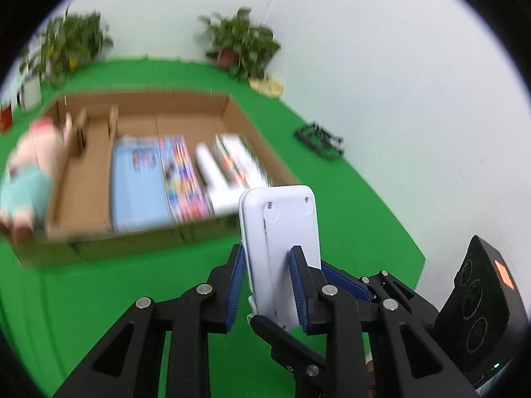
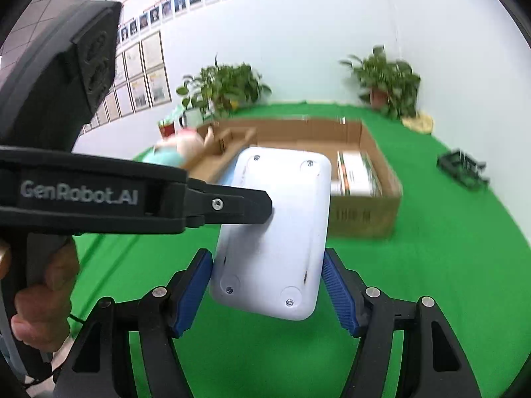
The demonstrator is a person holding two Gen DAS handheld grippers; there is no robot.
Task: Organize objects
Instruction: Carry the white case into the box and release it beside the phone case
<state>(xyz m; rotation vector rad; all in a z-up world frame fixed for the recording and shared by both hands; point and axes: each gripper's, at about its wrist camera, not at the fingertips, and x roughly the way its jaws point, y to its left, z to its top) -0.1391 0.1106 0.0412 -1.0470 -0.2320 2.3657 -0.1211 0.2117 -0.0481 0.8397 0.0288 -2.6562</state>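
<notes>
The white device (image 2: 275,232) hangs above the green cloth (image 2: 431,265), short of the cardboard box (image 2: 365,212), its long axis pointing toward the box. The left gripper (image 1: 270,278) is clamped narrow across its thin edges; the right gripper (image 2: 268,285) flanks its wide faces, contact uncertain. The box lies straight ahead of both.

One text reads clearly — "GenRobot_AI", in pale letters on the black left gripper (image 2: 265,205). Print on the cardboard box (image 2: 365,212) is blurred — unreadable.
</notes>
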